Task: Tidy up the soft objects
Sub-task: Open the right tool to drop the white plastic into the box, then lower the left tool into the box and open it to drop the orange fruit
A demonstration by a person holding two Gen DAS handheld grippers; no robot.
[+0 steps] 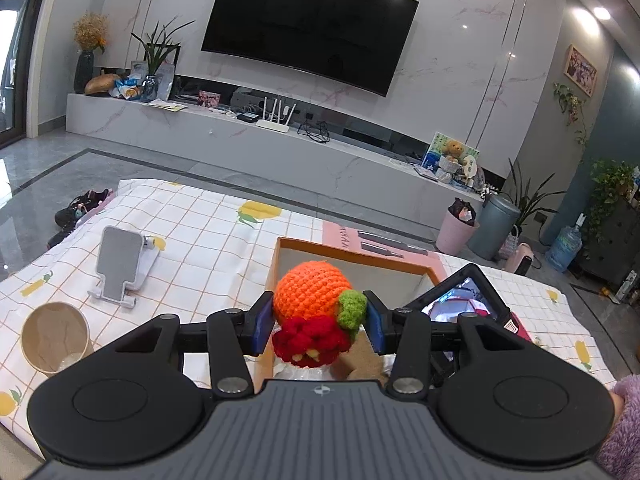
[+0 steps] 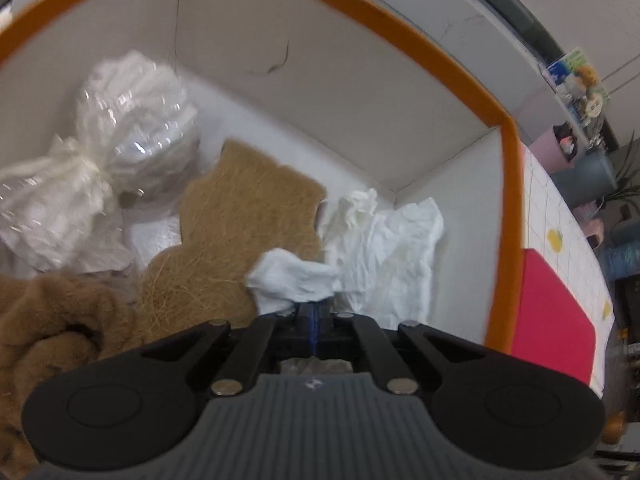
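My left gripper [image 1: 318, 322] is shut on a crocheted toy [image 1: 310, 296] with an orange ball, a green leaf and a red flower, held above the near edge of the orange-rimmed white box [image 1: 352, 252]. My right gripper [image 2: 314, 312] is inside the box [image 2: 510, 200], shut on a crumpled white tissue [image 2: 292, 278]. In the box lie a larger white tissue [image 2: 392, 244], a tan fibre mat [image 2: 244, 216], a clear bag of white stuffing [image 2: 132, 120] and a brown plush cloth [image 2: 56, 320]. The right gripper's back [image 1: 460, 300] shows in the left wrist view.
The box stands on a table with a checked lemon-print cloth [image 1: 200, 232]. On it are a paper cup [image 1: 54, 336], a grey phone stand [image 1: 120, 264] and a pink sheet [image 1: 348, 236]. A red pad [image 2: 556, 312] lies right of the box.
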